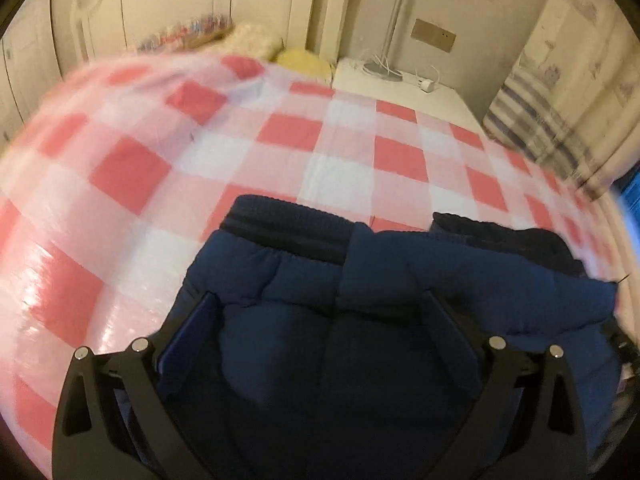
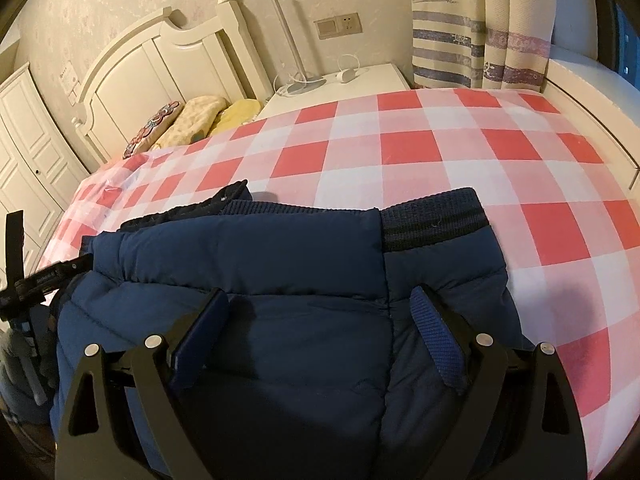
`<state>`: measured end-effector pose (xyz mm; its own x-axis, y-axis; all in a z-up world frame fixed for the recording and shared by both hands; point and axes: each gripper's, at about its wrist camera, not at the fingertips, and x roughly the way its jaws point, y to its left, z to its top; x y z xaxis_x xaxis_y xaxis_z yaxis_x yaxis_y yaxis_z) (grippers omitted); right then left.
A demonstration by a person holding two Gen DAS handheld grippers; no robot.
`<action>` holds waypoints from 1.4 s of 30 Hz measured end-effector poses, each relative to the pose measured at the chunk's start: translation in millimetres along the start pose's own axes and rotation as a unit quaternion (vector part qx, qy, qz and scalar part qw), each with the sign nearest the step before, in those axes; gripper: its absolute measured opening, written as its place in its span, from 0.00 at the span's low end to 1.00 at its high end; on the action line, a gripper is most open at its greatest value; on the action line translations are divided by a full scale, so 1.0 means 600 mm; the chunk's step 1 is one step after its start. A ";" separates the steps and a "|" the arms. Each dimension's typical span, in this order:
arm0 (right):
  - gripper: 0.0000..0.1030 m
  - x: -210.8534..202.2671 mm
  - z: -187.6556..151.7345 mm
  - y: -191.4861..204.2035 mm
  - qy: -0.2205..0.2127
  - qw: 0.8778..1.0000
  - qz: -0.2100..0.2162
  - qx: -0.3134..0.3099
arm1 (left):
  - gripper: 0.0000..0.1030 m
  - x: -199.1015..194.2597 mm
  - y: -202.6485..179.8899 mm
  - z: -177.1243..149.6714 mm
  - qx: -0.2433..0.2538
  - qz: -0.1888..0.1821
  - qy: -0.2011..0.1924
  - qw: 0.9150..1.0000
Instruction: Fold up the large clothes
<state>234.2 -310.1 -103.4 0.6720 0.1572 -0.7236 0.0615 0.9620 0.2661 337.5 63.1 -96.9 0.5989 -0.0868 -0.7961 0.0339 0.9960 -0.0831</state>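
In the left wrist view, the left gripper [image 1: 320, 304] hangs just above a navy padded jacket [image 1: 304, 280] with its two fingers spread wide apart and pinching nothing; the blue pad of one finger [image 1: 192, 332] shows at the left and the other finger [image 1: 448, 328] at the right, both over the quilted fabric. The jacket lies folded at the near edge of a bed covered by a red-and-white checked sheet [image 1: 340, 148], with its ribbed dark hem [image 1: 288, 220] turned toward the far side of the bed. Parts of this view are blurred, mostly the left half of the sheet. Beyond the sheet a yellow pillow [image 1: 304, 62] lies by a white nightstand [image 1: 400, 88], and a striped curtain [image 1: 560, 92] hangs at the right. In the right wrist view, the right gripper [image 2: 320, 304] is likewise spread open above the same jacket [image 2: 248, 256], its textured blue pad [image 2: 436, 340] over the right half of the garment and gripping nothing. The ribbed hem [image 2: 432, 216] lies on the checked sheet [image 2: 440, 148], and a folded layer overlaps the jacket's left half. At the far left edge the other gripper [image 2: 36, 280] shows beside the jacket. A white headboard [image 2: 152, 52] stands behind several pillows [image 2: 200, 116], with the nightstand [image 2: 360, 80] and a wall socket [image 2: 338, 26] to its right.
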 end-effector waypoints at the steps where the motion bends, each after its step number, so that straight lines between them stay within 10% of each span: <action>1: 0.85 0.000 0.001 0.003 0.004 1.000 -0.006 -0.002 | 0.97 0.001 -0.009 -0.002 0.011 0.012 -0.005 1.000; 4: 0.87 -0.029 0.003 0.032 -0.006 0.996 -0.091 -0.009 | 0.98 -0.010 -0.020 -0.010 0.027 0.040 -0.029 0.998; 13: 0.89 -0.030 -0.083 0.238 0.015 0.976 -0.061 -0.207 | 0.98 -0.020 -0.019 -0.015 0.027 0.043 -0.036 0.998; 22: 0.91 -0.048 -0.088 0.204 -0.006 0.987 -0.034 -0.157 | 0.96 -0.053 -0.023 -0.020 0.020 0.066 -0.050 0.996; 28: 0.93 -0.128 -0.104 0.178 -0.044 0.985 -0.039 -0.161 | 0.98 -0.188 -0.099 -0.115 0.079 -0.014 -0.124 0.989; 31: 0.96 -0.092 -0.122 0.138 -0.010 0.988 -0.055 -0.142 | 0.98 -0.127 -0.133 -0.152 0.117 -0.002 -0.065 0.991; 42: 0.96 -0.086 -0.131 0.113 -0.032 0.992 -0.008 -0.119 | 0.98 -0.105 -0.130 -0.164 0.113 -0.013 -0.071 0.991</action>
<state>145.7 -235.3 -98.2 0.7189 0.1339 -0.6821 -0.0980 0.9910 0.0912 218.5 -11.4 -99.5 0.7021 -0.1239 -0.7012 0.2191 0.9746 0.0471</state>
